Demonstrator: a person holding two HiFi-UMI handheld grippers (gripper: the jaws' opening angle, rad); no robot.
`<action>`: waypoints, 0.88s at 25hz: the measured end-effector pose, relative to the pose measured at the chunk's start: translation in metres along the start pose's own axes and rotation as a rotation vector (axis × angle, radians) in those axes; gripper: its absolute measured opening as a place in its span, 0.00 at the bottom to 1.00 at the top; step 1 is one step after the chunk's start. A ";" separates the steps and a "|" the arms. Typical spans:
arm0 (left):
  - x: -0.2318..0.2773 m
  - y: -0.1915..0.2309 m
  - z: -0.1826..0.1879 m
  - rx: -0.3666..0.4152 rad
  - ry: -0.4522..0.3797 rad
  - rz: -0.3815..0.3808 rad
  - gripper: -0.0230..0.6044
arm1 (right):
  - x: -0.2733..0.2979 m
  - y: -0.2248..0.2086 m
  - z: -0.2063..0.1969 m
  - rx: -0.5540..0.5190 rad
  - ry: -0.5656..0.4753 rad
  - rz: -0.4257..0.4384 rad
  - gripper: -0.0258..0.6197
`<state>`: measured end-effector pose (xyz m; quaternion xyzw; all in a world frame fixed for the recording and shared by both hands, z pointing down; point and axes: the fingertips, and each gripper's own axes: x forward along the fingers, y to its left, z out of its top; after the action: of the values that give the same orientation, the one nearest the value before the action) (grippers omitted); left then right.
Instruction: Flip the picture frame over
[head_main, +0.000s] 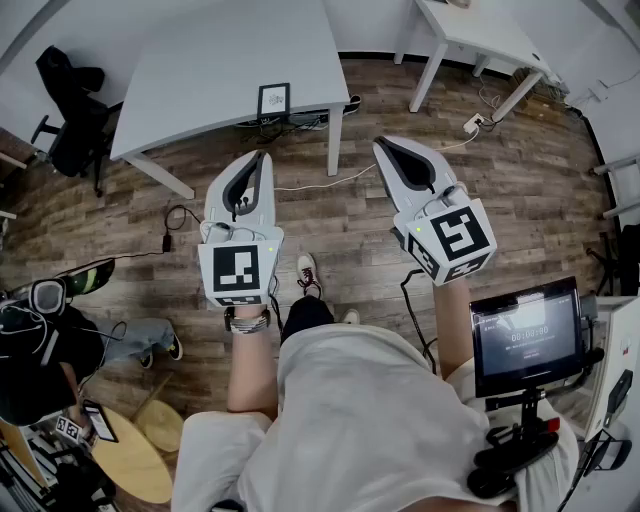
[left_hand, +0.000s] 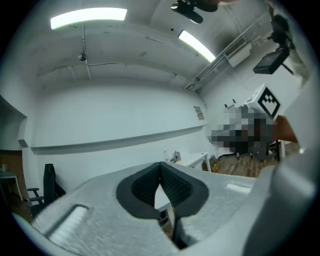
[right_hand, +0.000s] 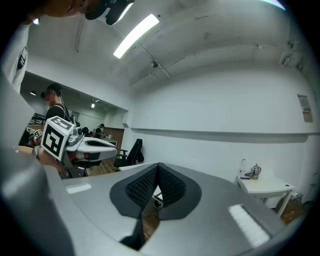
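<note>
- While the left claw (head_main: 262, 156) and the right claw (head_main: 384, 143) are held out level over the wood-plank floor (head_main: 340, 215), the picture frame (head_main: 273, 100) rests on the grey counter (head_main: 200, 60). It sits at the counter's near edge, well apart from both claws.
- Picture frame, appearance: rectangular, portrait format, with a thin dark border round a pale face. A small dark patch sits in the middle of that face; its detail is too small to read. Whether the frame lies flat or stands propped cannot be told from the head view.
- Left claw, state: the jaws are fully together, the dark ribbed pads meet at the tip, and nothing is between them. In the head view the tip points toward the counter's near edge, close below the frame.
- Right claw, state: the jaws are fully together, the pads meet at the tip, and nothing is gripped. The tip points past the counter's near right corner.
- Marker cubes: the left marker cube (head_main: 240, 272) sits at the rear of the left claw, and the right marker cube (head_main: 455, 238) at the rear of the right claw.
- Surroundings: a white table (head_main: 470, 30) stands at upper right. A black office chair (head_main: 65, 110) stands left of the grey counter. A small monitor (head_main: 527, 335) on a mount is at the person's right. A white cable (head_main: 320, 183) runs across the floor in front of the counter.
</note>
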<state>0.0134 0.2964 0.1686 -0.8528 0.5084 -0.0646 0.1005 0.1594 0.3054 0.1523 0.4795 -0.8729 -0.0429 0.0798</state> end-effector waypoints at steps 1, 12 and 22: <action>-0.001 -0.001 0.000 0.002 -0.001 0.001 0.04 | -0.002 -0.001 0.000 0.000 -0.001 -0.005 0.04; 0.075 0.082 -0.045 -0.006 0.046 0.010 0.04 | 0.116 -0.031 -0.025 -0.047 0.025 0.022 0.04; 0.130 0.144 -0.083 -0.013 0.118 -0.033 0.04 | 0.238 -0.030 -0.080 0.020 0.158 0.121 0.13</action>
<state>-0.0654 0.1061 0.2161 -0.8564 0.4998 -0.1130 0.0636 0.0732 0.0883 0.2494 0.4288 -0.8915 0.0088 0.1457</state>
